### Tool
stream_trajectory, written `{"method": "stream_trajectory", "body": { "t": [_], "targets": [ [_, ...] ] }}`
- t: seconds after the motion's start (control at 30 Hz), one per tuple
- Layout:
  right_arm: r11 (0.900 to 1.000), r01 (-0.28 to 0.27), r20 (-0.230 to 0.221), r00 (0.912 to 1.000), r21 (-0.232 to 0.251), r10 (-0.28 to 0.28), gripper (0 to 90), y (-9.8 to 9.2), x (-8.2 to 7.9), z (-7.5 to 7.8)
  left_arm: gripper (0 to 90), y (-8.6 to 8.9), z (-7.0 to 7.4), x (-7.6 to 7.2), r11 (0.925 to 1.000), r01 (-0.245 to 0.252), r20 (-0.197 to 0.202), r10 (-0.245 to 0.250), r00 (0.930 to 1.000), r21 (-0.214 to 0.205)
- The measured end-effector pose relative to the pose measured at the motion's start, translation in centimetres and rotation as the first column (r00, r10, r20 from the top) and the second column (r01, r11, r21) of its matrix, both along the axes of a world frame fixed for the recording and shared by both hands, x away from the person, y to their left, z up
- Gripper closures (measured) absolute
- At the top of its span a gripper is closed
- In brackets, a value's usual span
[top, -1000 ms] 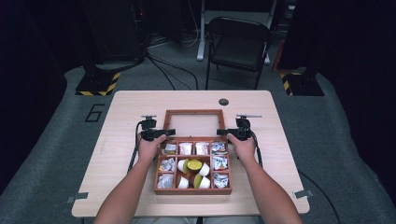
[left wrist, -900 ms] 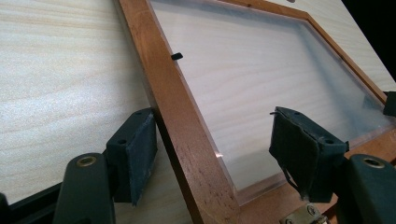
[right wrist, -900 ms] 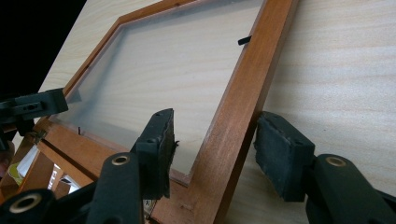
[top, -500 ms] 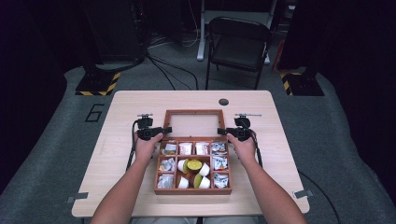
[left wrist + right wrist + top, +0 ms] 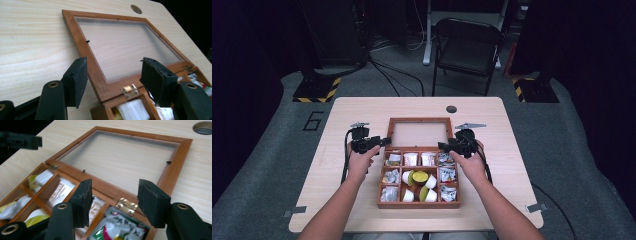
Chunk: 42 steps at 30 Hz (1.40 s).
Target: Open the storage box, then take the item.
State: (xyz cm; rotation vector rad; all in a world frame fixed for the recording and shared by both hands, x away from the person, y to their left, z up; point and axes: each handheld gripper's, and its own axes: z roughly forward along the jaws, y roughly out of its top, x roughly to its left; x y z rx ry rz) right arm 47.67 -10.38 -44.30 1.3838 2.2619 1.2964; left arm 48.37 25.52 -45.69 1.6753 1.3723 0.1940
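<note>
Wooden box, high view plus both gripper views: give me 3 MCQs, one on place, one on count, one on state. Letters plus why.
1. Where does the lid of the wooden box lie?
A. Flat on the table, on the far side of the box
B. Shut over the compartments
C. On the chair

2. How many brass hinges join the lid to the box?
A. One
B. Two
C. Four

3. How do the left tongs stand?
A. Clamped on a sachet
C. Clamped on the lid frame
B. Apart, nothing pressed between the pads

Answers:
1 A: the glass-paned lid rests open on the table beyond the compartments.
2 B: one hinge shows in the left gripper view, the other hinge in the right gripper view.
3 B: the pads hang over the lid's corner without touching it.
</note>
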Motion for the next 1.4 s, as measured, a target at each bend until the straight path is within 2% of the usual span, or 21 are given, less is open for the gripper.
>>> {"method": "stream_trajectory", "body": {
  "t": [0.07, 0.23, 0.43, 0.57, 0.77, 0.87, 1.1, 1.23, 1.4],
  "targets": [
    [0.9995, -0.026, 0.025, 0.9994, -0.018, 0.026, 45.2, 0.3, -1.0, 0.3, 38.4, 0.0, 0.4, -0.5, 0.9999, 0.006, 0.005, -0.006, 1.0000, 0.008],
    [0.9985, -0.049, 0.040, 0.9980, -0.026, 0.050, 45.2, 0.7, -2.1, 0.3, 38.4, -0.6, 1.2, -1.8, 0.9980, 0.045, 0.015, -0.046, 0.9988, 0.043],
    [0.9943, -0.085, 0.066, 0.9938, -0.064, 0.089, 45.2, 1.4, -3.6, 0.0, 38.3, -0.9, 1.5, -3.5, 0.9971, 0.072, 0.047, -0.073, 0.9962, 0.026],
    [0.9899, -0.114, 0.076, 0.9898, -0.085, 0.121, 45.2, 1.9, -4.1, -0.1, 38.2, -0.7, 1.5, -3.9, 0.9977, 0.063, 0.039, -0.064, 0.9972, 0.022],
    [0.9893, -0.132, 0.062, 0.9888, -0.063, 0.136, 45.2, 2.4, -4.8, -0.7, 38.3, -0.4, 1.4, -4.4, 0.9972, 0.068, 0.056, -0.070, 0.9960, 0.031],
    [0.9860, -0.150, 0.063, 0.9860, -0.073, 0.155, 45.2, 2.8, -5.3, -1.0, 38.3, -0.2, 1.4, -4.7, 0.9974, 0.071, 0.055, -0.071, 0.9959, 0.010],
    [0.9724, -0.209, 0.054, 0.9750, -0.102, 0.216, 45.2, 3.9, -6.0, -1.7, 38.0, 0.0, 1.5, -5.2, 0.9982, 0.059, 0.064, -0.059, 0.9962, 0.014],
    [0.9682, -0.225, 0.032, 0.9728, -0.109, 0.230, 45.4, 4.5, -6.2, -2.2, 38.0, 0.0, 1.4, -5.3, 0.9977, 0.064, 0.068, -0.065, 0.9956, 0.022],
    [0.9577, -0.261, 0.004, 0.9646, -0.121, 0.264, 49.8, 5.5, -6.5, -2.6, 38.0, 0.0, 1.6, -5.6, 0.9975, 0.067, 0.080, -0.068, 0.9944, 0.021]
  ]
}}
